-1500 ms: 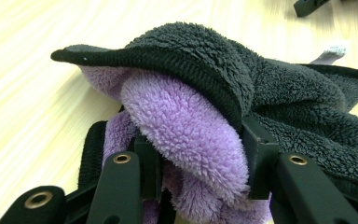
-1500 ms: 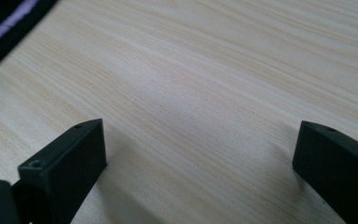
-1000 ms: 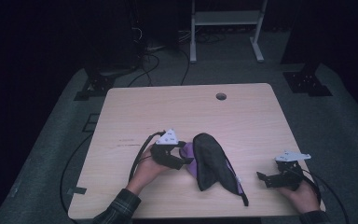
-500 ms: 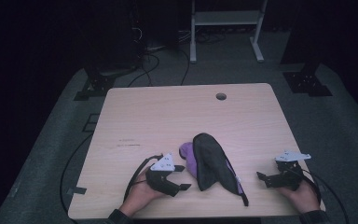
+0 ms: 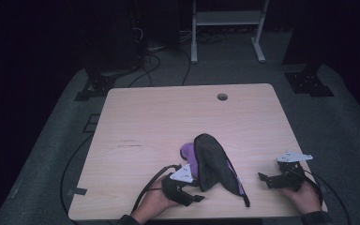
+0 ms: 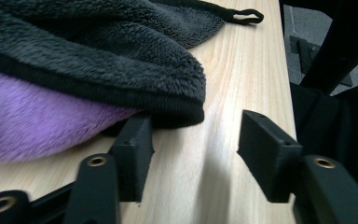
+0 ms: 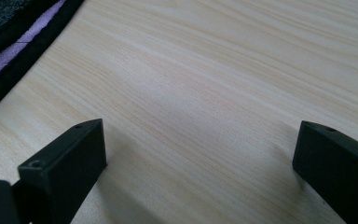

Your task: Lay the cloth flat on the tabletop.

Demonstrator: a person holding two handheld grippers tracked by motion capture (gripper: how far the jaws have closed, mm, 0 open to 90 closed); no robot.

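Observation:
A dark grey fleece garment (image 5: 213, 161) with a purple lining (image 5: 187, 151) lies bunched on the near half of the wooden table (image 5: 168, 117). My left gripper (image 5: 197, 190) sits low at its near-left corner, pointing right. In the left gripper view the left gripper (image 6: 196, 135) has its jaws apart and they have just been closing. One jaw touches the dark hem (image 6: 98, 56) above the purple pile (image 6: 37, 126), and bare wood shows in the gap. My right gripper (image 5: 265, 180) rests open near the front right corner. The right gripper (image 7: 198, 140) has only table between its jaws.
A thin black strap (image 5: 243, 199) trails from the garment toward the front edge, its loop end (image 6: 242, 16) lying on the wood. A round cable hole (image 5: 222, 97) sits near the far edge. The garment's edge (image 7: 9, 46) lies left of the right gripper. Cables run off the table's left front.
My left hand has moved from the garment's left side toward the near edge and lower, to its near-left corner. Its jaws have narrowed. The right hand has stayed put.

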